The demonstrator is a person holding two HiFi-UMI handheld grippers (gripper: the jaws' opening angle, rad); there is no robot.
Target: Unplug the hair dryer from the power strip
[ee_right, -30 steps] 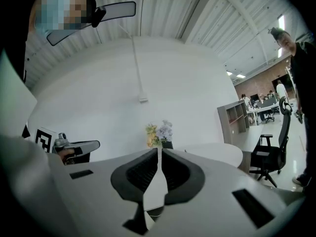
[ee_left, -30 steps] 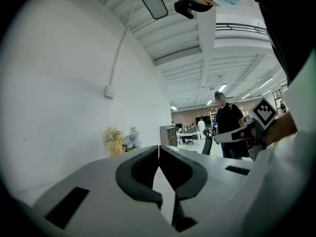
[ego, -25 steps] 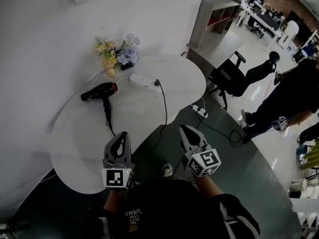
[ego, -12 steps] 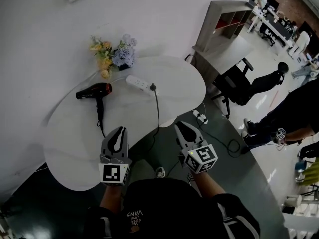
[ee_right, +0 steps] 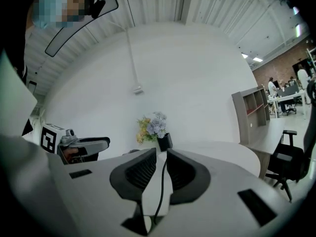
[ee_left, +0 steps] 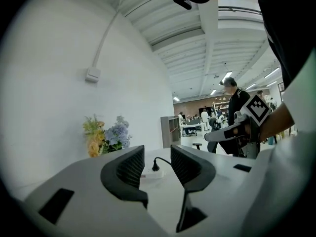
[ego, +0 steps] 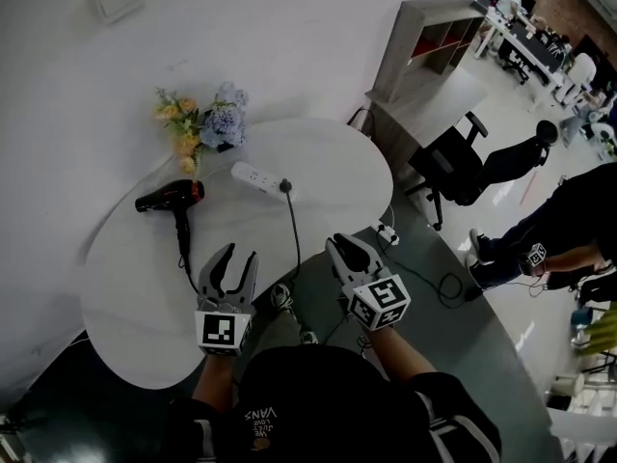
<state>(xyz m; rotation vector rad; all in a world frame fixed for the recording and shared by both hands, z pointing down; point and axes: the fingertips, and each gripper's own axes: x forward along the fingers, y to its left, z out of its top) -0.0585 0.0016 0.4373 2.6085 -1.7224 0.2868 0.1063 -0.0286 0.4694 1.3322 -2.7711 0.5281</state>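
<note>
Black with a red nozzle end: hair dryer (ego: 169, 198), flat on the white round table (ego: 125, 297), left of the power strip (ego: 258, 177) and well apart from it, handle toward the person

Power strip white, lying at a slant on the table. Black plug (ego: 285, 187) seated in its right end. Black cord (ego: 294, 234) from the plug toward the person, over the table edge

Flowers (ego: 198, 123), yellow and pale blue, beyond the power strip and to its left, against the wall

Left gripper (ego: 239, 251) nearer the person than the power strip, over the table's near part, pointing at the strip. Jaws opening, gap clear, nothing between the pads; strip and plug in line with the gap, far off

Right gripper (ego: 335, 242) on the person's side of the power strip, right of the cord, past the table edge. Jaws drawn nearly together, nothing clamped

Black office chair (ego: 463, 167) and grey shelf unit (ego: 424, 41) far right of the power strip, off the table
</note>
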